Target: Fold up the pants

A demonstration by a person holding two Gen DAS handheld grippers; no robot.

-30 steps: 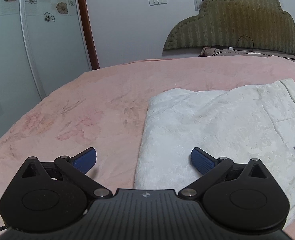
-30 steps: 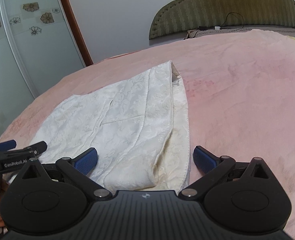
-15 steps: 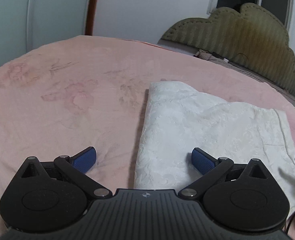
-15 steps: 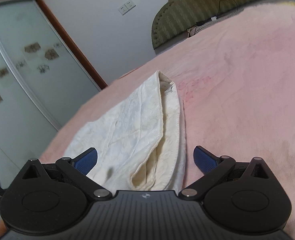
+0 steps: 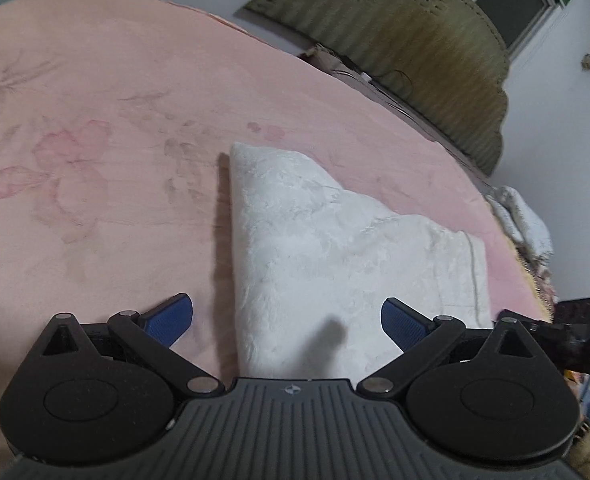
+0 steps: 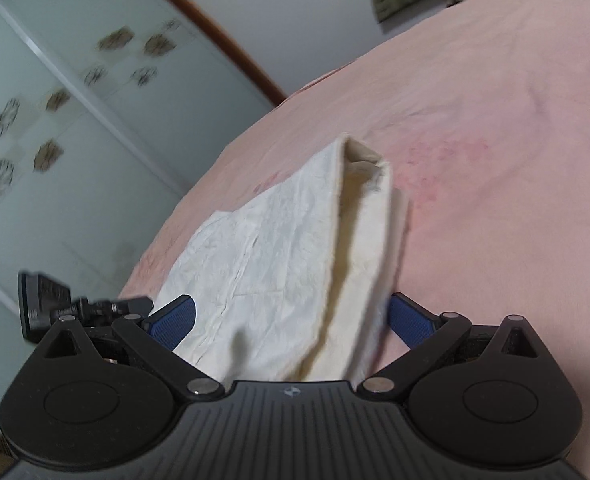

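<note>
The pants (image 5: pixel 315 240) are white cloth with a crinkly embossed texture, lying on a soft matt pink bedspread (image 5: pixel 115 140). Headboard (image 5: pixel 415 40) looks like ribbed olive fabric. Left gripper (image 5: pixel 287 316) is matt black plastic, blue textured pads (image 5: pixel 171 316).

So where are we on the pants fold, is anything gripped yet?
Done: the white pants already lie doubled into a layered stack on the pink bedspread; the stacked edges show in the right wrist view. In hand: nothing is gripped. The left gripper and right gripper are both open, each straddling the near end of the cloth. Left: closing on that end and making the next fold.
</note>
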